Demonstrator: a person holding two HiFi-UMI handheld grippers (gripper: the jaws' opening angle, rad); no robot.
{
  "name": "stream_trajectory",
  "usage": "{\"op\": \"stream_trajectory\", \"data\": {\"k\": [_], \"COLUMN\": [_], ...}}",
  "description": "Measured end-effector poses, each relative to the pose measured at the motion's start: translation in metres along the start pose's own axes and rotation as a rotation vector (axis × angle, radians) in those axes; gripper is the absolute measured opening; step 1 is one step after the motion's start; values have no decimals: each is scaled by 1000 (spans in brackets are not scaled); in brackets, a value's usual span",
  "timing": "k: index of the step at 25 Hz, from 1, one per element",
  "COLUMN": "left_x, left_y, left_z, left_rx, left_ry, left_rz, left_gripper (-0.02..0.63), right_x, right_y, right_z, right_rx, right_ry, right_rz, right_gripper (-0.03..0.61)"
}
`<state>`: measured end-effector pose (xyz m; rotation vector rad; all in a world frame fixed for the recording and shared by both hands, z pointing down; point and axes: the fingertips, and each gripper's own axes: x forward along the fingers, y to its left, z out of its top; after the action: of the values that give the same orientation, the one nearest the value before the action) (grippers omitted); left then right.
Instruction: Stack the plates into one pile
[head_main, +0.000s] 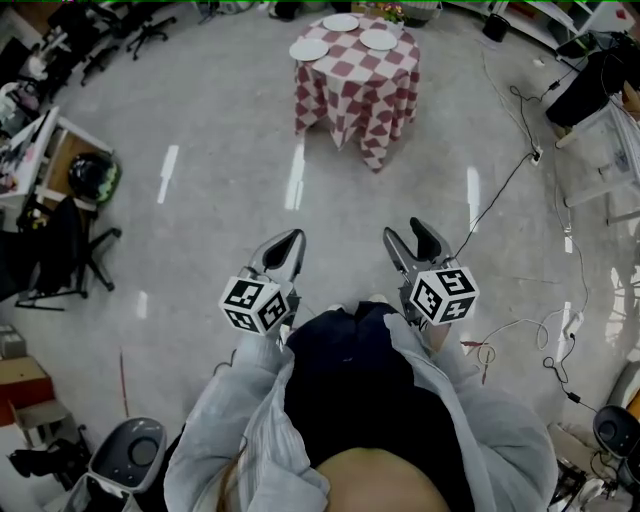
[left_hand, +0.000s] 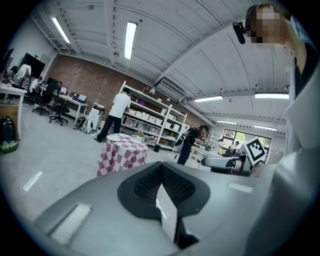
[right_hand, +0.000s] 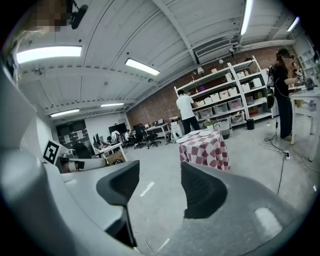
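Note:
Three white plates lie apart on a small table with a red-and-white checked cloth (head_main: 360, 90): one on the left (head_main: 309, 49), one at the back (head_main: 341, 22), one on the right (head_main: 378, 39). The table stands far ahead across the floor, also in the left gripper view (left_hand: 122, 154) and the right gripper view (right_hand: 206, 149). My left gripper (head_main: 286, 246) is held close in front of my body, its jaws together with nothing between them (left_hand: 161, 172). My right gripper (head_main: 411, 242) is beside it, jaws apart and empty (right_hand: 160, 187).
Grey floor lies between me and the table. A black office chair (head_main: 70, 250) and a desk stand at the left. Cables (head_main: 520, 170) run over the floor at the right. Behind the table are shelves (left_hand: 150, 117) and a standing person (left_hand: 116, 115).

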<state>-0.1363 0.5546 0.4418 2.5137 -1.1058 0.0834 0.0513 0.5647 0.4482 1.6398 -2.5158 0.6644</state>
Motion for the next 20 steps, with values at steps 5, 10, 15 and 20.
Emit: {"op": "stream_trajectory", "data": {"k": [5,10,15,20], "left_x": [-15,-18,-5,34], "left_y": [13,32,51,72], "left_z": [-4,-10,-6,6], "left_rx": [-14,-30,-42,-56], "left_ry": [0,11,1,-13], "left_rz": [-8,27,56,76], "left_gripper": [11,11,11,11], "right_x": [7,17,42,79], "right_y": [13,15,9,-11], "right_z": [-7,-10,-3,12], "right_rx": [-15,-24,-30,-67], "right_ry": [3,17,30,54], "right_rz": [-30,-32,-4,39], "right_gripper": [291,291,291,291]}}
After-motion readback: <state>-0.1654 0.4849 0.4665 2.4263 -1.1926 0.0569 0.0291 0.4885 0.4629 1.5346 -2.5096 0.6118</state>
